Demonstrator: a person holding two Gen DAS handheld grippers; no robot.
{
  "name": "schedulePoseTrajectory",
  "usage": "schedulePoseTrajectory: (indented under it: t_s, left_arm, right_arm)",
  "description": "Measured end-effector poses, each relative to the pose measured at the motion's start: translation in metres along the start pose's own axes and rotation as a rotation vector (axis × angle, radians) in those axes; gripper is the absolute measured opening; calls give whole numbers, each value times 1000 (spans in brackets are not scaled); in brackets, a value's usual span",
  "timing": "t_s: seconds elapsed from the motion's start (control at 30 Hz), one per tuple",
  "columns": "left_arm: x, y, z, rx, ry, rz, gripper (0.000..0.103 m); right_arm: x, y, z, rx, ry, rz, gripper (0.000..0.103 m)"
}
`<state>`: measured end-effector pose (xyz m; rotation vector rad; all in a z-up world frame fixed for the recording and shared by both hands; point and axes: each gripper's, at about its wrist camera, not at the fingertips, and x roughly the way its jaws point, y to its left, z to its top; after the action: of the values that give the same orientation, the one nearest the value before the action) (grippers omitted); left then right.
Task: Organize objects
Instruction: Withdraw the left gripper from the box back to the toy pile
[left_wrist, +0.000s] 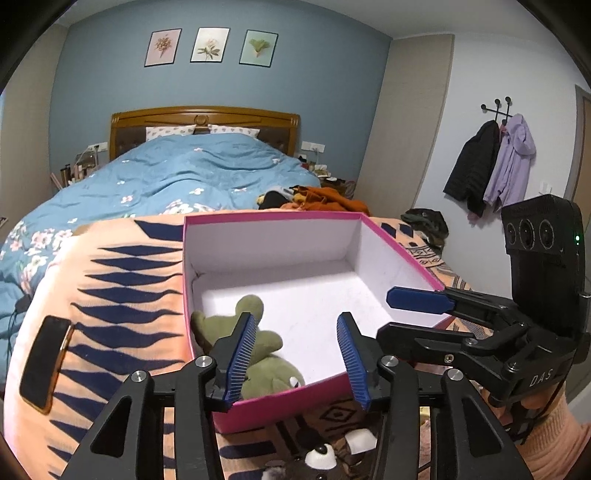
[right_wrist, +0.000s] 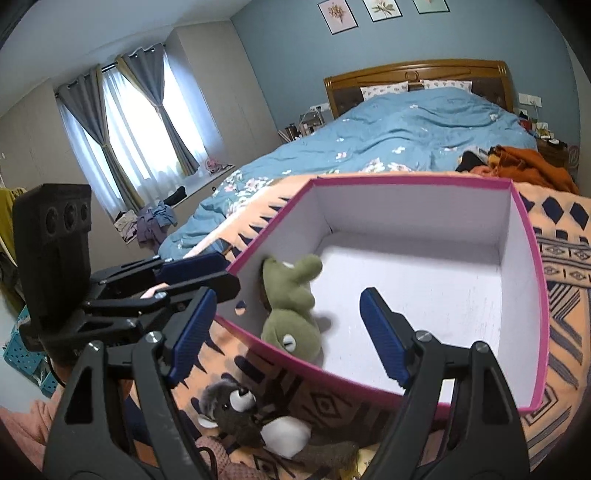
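Observation:
A pink box (left_wrist: 273, 404) with a white inside sits on an orange patterned blanket (left_wrist: 122, 295) at the foot of the bed. A green frog plush (left_wrist: 269, 376) lies in the box's near left corner; it also shows in the right wrist view (right_wrist: 291, 314). My left gripper (left_wrist: 297, 358) is open and empty, just above the frog at the box's near wall. My right gripper (right_wrist: 288, 336) is open and empty over the box (right_wrist: 532, 295); it shows at the right of the left wrist view (left_wrist: 417, 301). A grey koala plush (right_wrist: 236, 410) lies on the blanket in front of the box.
A dark phone (left_wrist: 44, 365) lies on the blanket left of the box. A blue floral duvet (left_wrist: 192, 173) covers the bed behind. An orange garment (left_wrist: 325, 197) lies at the bed's right side. Clothes (right_wrist: 155, 221) lie on the floor by the window.

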<state>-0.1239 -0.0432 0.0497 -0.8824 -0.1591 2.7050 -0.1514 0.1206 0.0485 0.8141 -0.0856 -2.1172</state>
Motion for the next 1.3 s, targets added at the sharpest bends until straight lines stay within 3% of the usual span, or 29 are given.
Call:
schedulePoseTrajectory:
  t_s: [0.53, 0.9, 1.3]
  left_arm:
    - [-23, -15, -26, 45, -35, 23, 84]
    - [-45, -29, -64, 62, -6, -12, 86]
    - [-45, -68, -126, 120, 118, -96, 86]
  right_arm:
    - [-27, 0, -29, 12, 7, -12, 82]
    - [-64, 5, -69, 29, 25, -7, 83]
    - [-72, -1, -124, 65, 87, -68, 85]
